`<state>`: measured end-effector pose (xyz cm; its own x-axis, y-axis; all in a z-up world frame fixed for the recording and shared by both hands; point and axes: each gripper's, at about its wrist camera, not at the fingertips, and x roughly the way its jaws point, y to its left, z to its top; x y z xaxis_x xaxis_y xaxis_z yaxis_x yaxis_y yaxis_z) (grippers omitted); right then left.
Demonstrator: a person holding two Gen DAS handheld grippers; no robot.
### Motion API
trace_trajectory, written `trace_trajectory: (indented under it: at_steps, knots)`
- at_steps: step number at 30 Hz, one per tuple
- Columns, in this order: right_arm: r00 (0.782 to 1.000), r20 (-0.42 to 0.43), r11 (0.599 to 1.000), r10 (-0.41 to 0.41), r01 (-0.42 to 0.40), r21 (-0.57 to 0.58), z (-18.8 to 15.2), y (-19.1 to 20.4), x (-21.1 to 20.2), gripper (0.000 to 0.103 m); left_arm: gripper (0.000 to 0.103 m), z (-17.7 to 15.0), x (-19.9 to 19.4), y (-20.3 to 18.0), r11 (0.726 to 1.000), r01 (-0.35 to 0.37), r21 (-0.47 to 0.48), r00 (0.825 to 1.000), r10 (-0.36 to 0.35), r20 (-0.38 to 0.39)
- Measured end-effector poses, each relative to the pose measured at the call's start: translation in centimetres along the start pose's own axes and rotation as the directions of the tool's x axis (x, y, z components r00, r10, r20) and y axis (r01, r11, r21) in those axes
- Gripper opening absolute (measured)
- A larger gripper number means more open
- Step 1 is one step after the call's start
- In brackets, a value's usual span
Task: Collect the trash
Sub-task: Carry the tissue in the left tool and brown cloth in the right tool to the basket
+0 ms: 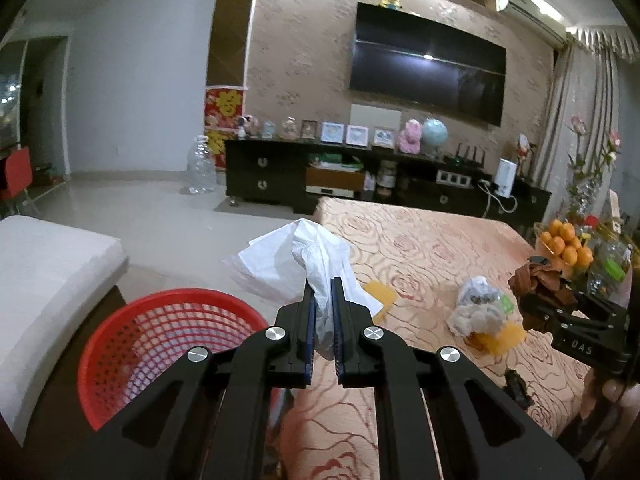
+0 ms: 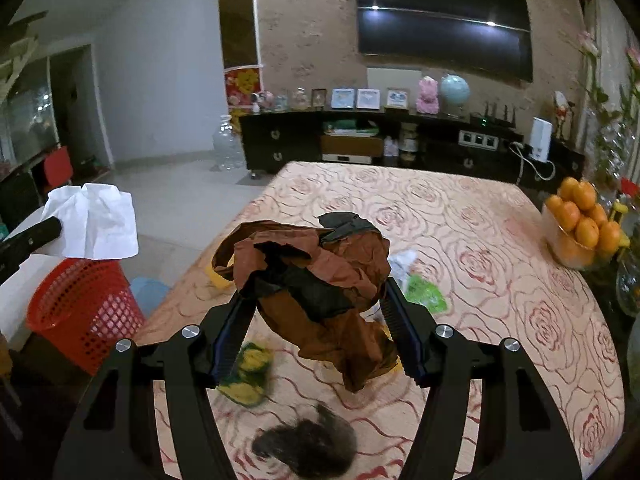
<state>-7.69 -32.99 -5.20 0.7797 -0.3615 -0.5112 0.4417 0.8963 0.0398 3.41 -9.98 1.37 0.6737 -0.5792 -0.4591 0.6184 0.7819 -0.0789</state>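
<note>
— Rose-patterned cloth covers the table (image 2: pixel 460 240), and behind it a dark TV cabinet (image 2: pixel 288 140) runs along the wall under a wall-mounted television (image 2: pixel 444 20). What has the left gripper (image 1: pixel 323 280) got?

— A crumpled white tissue (image 1: pixel 288 256). The jaws are pressed nearly together on it, with its loose end fanning out above the fingertips, held in the air off the table's left edge. The red mesh basket (image 1: pixel 160 332) stands on the floor below and to the left of it.

— And the right gripper (image 2: pixel 318 292)?

— Its jaws stand about half open, clamped on a bulky wad of crumpled brown and black paper (image 2: pixel 316 276), lifted clear of the cloth.

— What trash is on the table?

— In the right wrist view, a yellow-green wrapper (image 2: pixel 248 376) lies just under the left finger, blurred. A dark clump of something like hair (image 2: pixel 308 444) sits near the front edge. Beyond the wad, a white scrap (image 2: pixel 402 260) and a green plastic piece (image 2: pixel 426 294) lie together. The left wrist view shows a clear bag of crumpled bits (image 1: pixel 478 308) on a yellow sheet (image 1: pixel 502 340).

— Anything else?

— A bowl of oranges (image 2: pixel 580 216) sits at the right edge.
</note>
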Motion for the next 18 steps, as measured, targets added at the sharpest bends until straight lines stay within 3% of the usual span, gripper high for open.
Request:
trace_trajectory:
  at_steps: [10,18]
  knots:
    - [0.993,0.011,0.991,0.12,-0.119,-0.054,2.6,5.6,1.5,0.062,0.007,-0.2,-1.2,4.7,0.995,-0.087,-0.044,0.996,0.087,0.002]
    - [0.967,-0.026,0.962,0.252,-0.253,-0.106,4.0,11.6,3.2,0.062,0.007,-0.7,-1.6,8.4,0.982,-0.172,-0.081,0.985,0.171,-0.014]
